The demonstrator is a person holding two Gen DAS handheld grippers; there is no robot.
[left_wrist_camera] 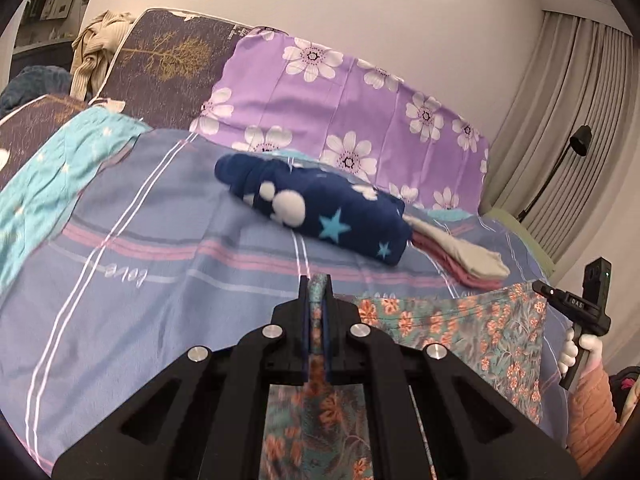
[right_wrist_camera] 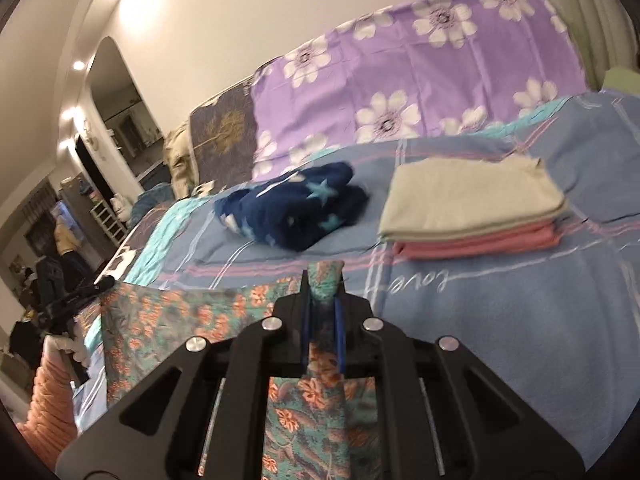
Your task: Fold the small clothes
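Observation:
A teal cloth with orange flowers (left_wrist_camera: 472, 332) is stretched in the air between both grippers, above the blue striped bedsheet (left_wrist_camera: 160, 280). My left gripper (left_wrist_camera: 317, 282) is shut on one corner of it. My right gripper (right_wrist_camera: 325, 276) is shut on the other corner, and the cloth (right_wrist_camera: 168, 320) spans to the left there. The right gripper also shows at the right edge of the left wrist view (left_wrist_camera: 540, 289). The left gripper shows at the left edge of the right wrist view (right_wrist_camera: 106, 281).
A rolled navy blanket with stars (left_wrist_camera: 320, 208) lies mid-bed. A folded stack, beige on pink (right_wrist_camera: 472, 212), lies beside it. A purple flowered pillow (left_wrist_camera: 340, 100) stands at the back against the wall. A turquoise cloth (left_wrist_camera: 52, 176) lies at the left.

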